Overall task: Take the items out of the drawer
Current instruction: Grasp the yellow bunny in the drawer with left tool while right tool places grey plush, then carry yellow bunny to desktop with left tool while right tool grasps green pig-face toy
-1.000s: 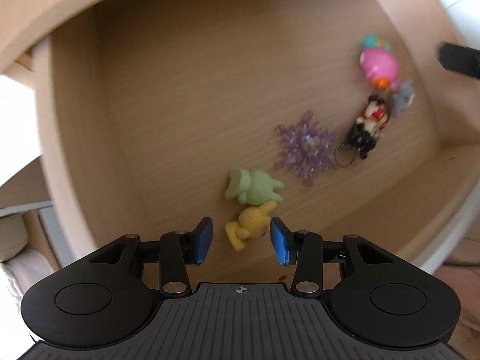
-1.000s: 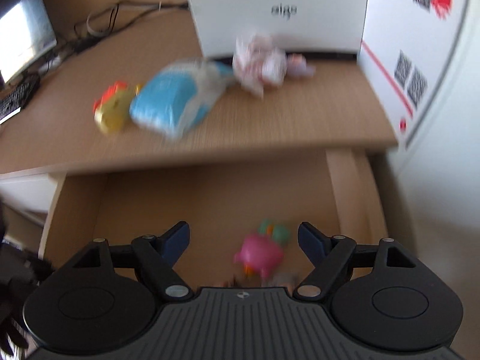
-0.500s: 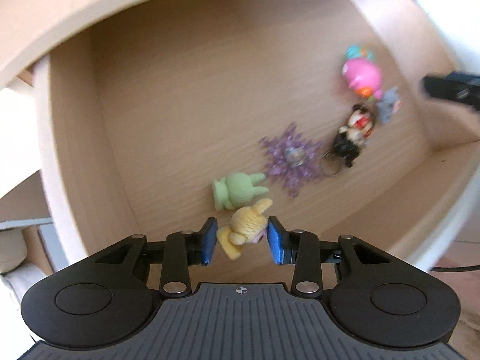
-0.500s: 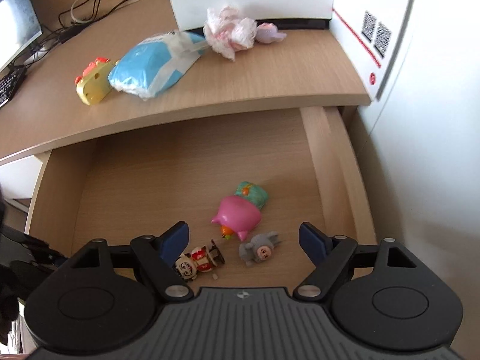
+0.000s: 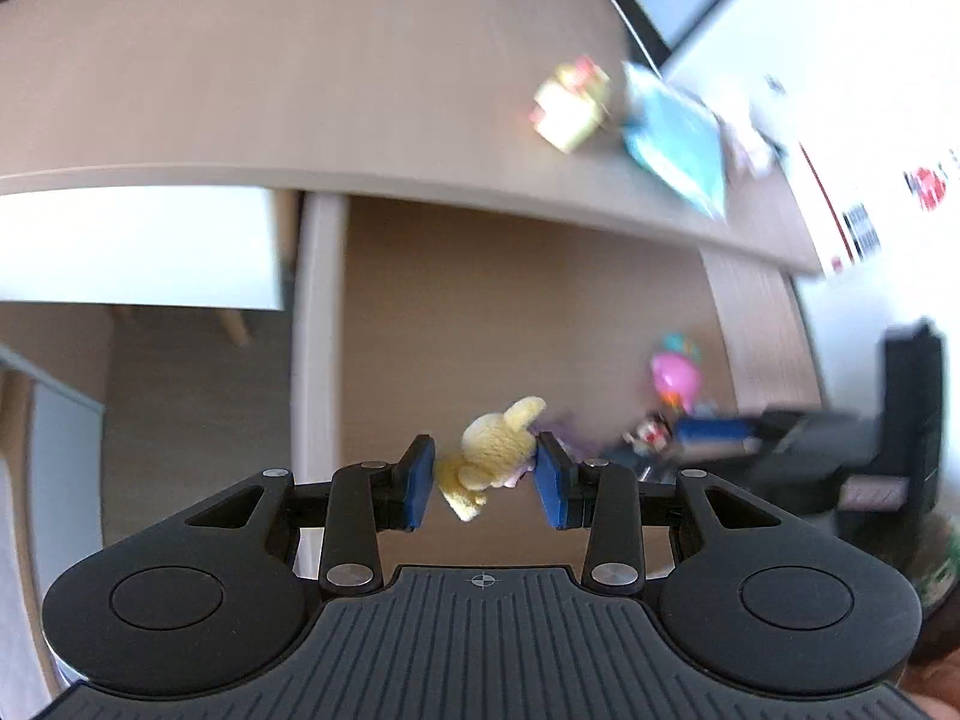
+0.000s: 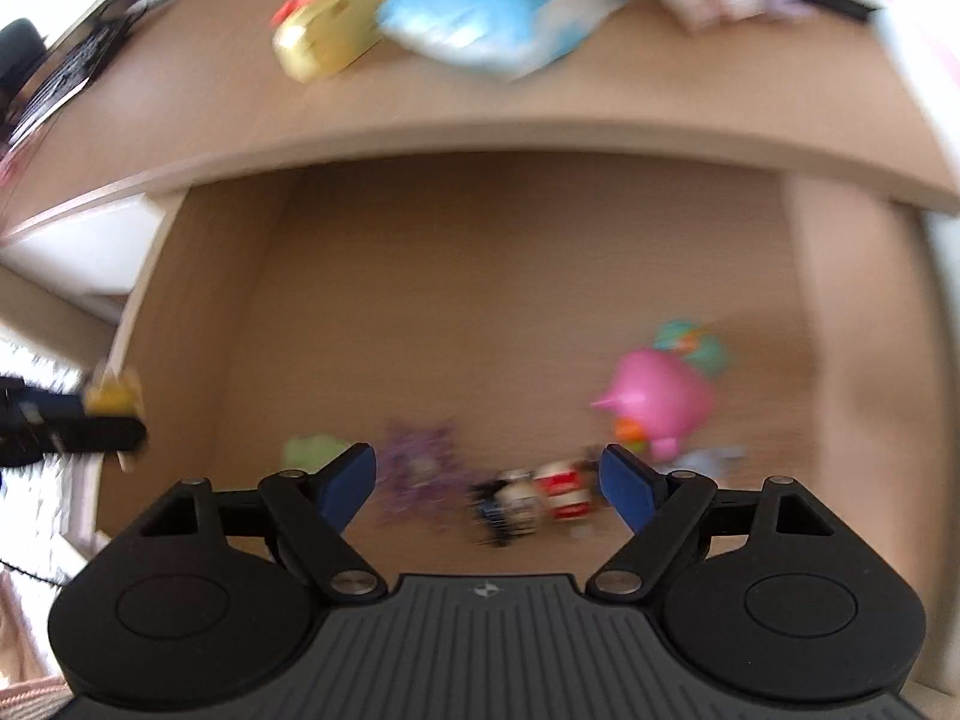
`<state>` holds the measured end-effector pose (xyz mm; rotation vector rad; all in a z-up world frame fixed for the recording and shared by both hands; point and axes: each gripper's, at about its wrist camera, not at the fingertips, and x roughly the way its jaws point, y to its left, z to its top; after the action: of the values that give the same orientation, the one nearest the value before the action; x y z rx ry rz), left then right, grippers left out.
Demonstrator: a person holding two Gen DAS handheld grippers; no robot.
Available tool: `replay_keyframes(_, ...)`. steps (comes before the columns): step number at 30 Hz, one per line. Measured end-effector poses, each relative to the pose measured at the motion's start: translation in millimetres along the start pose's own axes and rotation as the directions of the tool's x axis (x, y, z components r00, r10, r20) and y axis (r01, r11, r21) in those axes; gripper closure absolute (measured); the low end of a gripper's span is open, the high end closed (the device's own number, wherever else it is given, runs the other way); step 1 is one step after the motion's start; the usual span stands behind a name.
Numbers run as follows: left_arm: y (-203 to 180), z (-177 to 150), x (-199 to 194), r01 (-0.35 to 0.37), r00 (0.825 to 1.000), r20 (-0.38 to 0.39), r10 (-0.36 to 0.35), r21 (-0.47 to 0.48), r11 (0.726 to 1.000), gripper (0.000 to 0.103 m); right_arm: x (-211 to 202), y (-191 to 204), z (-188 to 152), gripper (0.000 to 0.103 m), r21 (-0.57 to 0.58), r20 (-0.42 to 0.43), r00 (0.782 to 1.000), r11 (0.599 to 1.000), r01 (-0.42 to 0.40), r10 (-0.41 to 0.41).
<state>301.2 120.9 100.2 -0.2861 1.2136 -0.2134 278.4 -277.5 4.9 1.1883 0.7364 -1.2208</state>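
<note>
Soft, light yellow plush toy pinched at the body between left gripper fingers, lifted above the drawer; squashy, unlikely to slip. Right gripper fingers spread, empty.

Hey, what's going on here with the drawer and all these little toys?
A person with a handheld gripper in each hand is emptying an open drawer of small toys. The left gripper has its jaws shut on a yellow plush toy, which is held clear above the drawer floor. The right gripper hangs over the drawer with jaws open and nothing in them, above a small figure keychain. A pink toy, a purple star-shaped trinket and a green plush lie in the drawer.
</note>
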Motion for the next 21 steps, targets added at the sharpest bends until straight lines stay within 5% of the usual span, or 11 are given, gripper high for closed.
replay_keyframes(4,14.6,-1.8,-19.3,-0.011,0.999,0.041,0.013,-0.041,0.999,0.063,29.0,31.8,3.3,0.020,-0.035,-0.089,0.994,0.998,-0.061,0.058)
replay_keyframes(11,22.0,-19.5,-20.4,-0.008,0.998,0.067,0.014,-0.102,0.995,0.063,63.9,75.4,14.8,0.025,-0.106,-0.107,0.994,0.994,-0.021,0.010)
replay_keyframes(14,23.9,-27.2,-16.0,-0.006,0.998,0.062,0.013,-0.109,0.994,0.063,70.6,85.3,15.7,0.041,-0.121,-0.104,0.994,0.992,0.017,-0.030)
replay_keyframes(15,24.5,-27.8,-12.7,-0.006,0.998,0.062,0.013,-0.108,0.994,0.063,69.7,88.7,16.0,0.056,-0.137,-0.099,0.994,0.990,0.023,-0.037)
replay_keyframes(19,24.7,-31.8,-11.5,-0.002,0.999,0.053,0.007,-0.100,0.995,0.063,56.0,90.5,14.3,0.059,-0.092,-0.046,0.998,0.995,0.038,-0.043)
replay_keyframes(20,23.9,-32.7,-11.5,0.001,0.999,0.049,0.003,-0.094,0.996,0.063,49.9,89.8,12.0,0.066,-0.086,-0.033,0.999,0.995,0.040,-0.043)
replay_keyframes(21,22.1,-33.0,-10.3,0.006,0.999,0.044,-0.002,-0.086,0.996,0.063,43.4,87.9,9.1,0.084,-0.077,-0.027,0.999,0.996,0.035,-0.037)
